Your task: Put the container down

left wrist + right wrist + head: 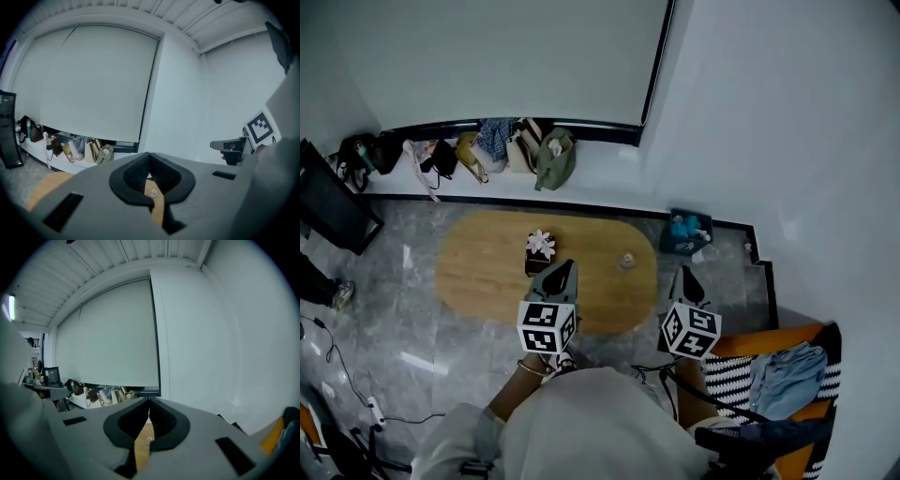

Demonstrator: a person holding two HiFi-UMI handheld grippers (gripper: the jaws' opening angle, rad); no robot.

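Note:
A small pale container (626, 260) stands on the oval wooden table (487, 272), towards its right end, with nothing holding it. My left gripper (565, 269) hovers over the table's near edge, jaws together and empty. My right gripper (685, 275) hangs off the table's right end, also shut and empty. In the left gripper view the jaw tips (150, 154) meet, and the container (153, 191) shows small through the gap below them. The right gripper view shows its tips (149, 400) closed, with the container (149, 440) and a strip of table under them.
A dark box topped with a white flower (540, 249) sits mid-table. Several bags (516, 145) line the ledge below the blind. A dark bin with blue items (689, 230) stands right of the table. An orange chair with a striped cushion and denim (778, 380) is at right.

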